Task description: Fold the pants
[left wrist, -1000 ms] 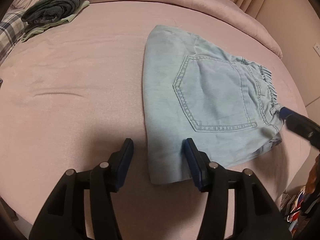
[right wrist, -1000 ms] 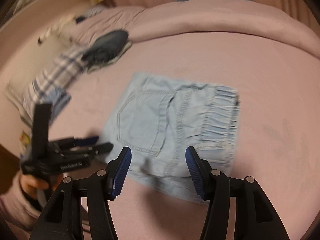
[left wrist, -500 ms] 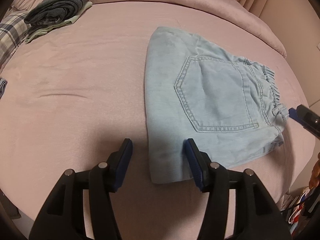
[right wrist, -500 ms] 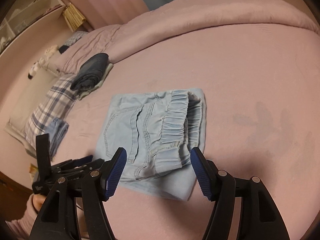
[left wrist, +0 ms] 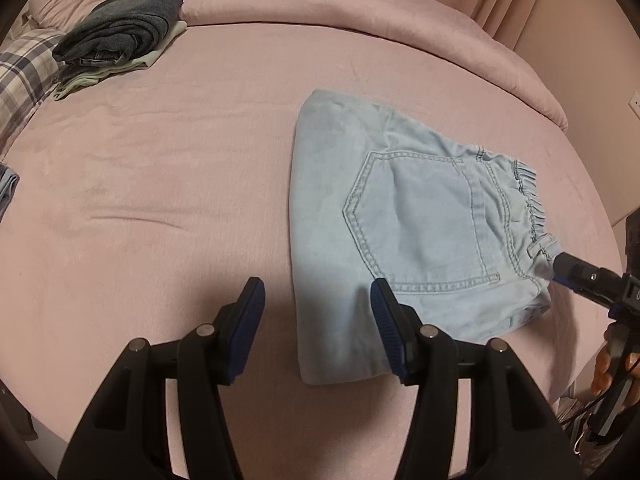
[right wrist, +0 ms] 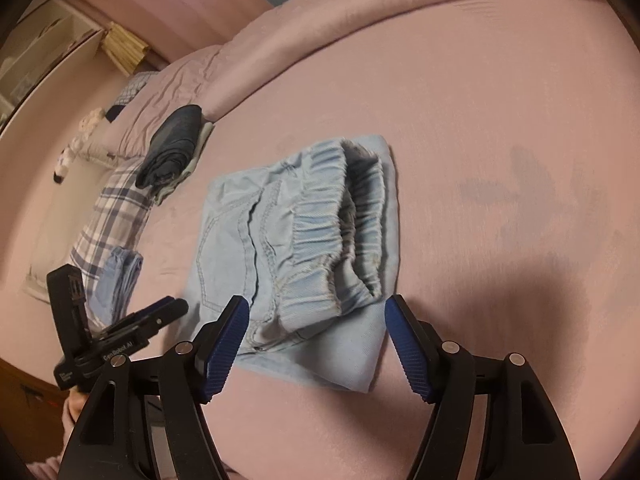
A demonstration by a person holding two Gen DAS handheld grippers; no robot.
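The light blue denim pants lie folded into a small rectangle on the pink bed, back pocket up. My left gripper hovers open over their near left corner, and its pads do not press the cloth. In the right wrist view the gathered elastic waistband faces me. My right gripper is low in front of it with its jaws opening; the waistband edge lies between the fingers, ungripped. One of its fingers shows at the waistband corner. The left gripper appears at the left.
A stack of dark folded clothes on a pale green garment sits at the far left, beside a plaid pillow. Another folded blue garment lies near the pillow. A rolled pink duvet runs along the back. The bed's edge is at the right.
The right gripper rolled and moved in lower toward the waistband, and its jaws widened. The left gripper stayed where it was. The pants did not move.
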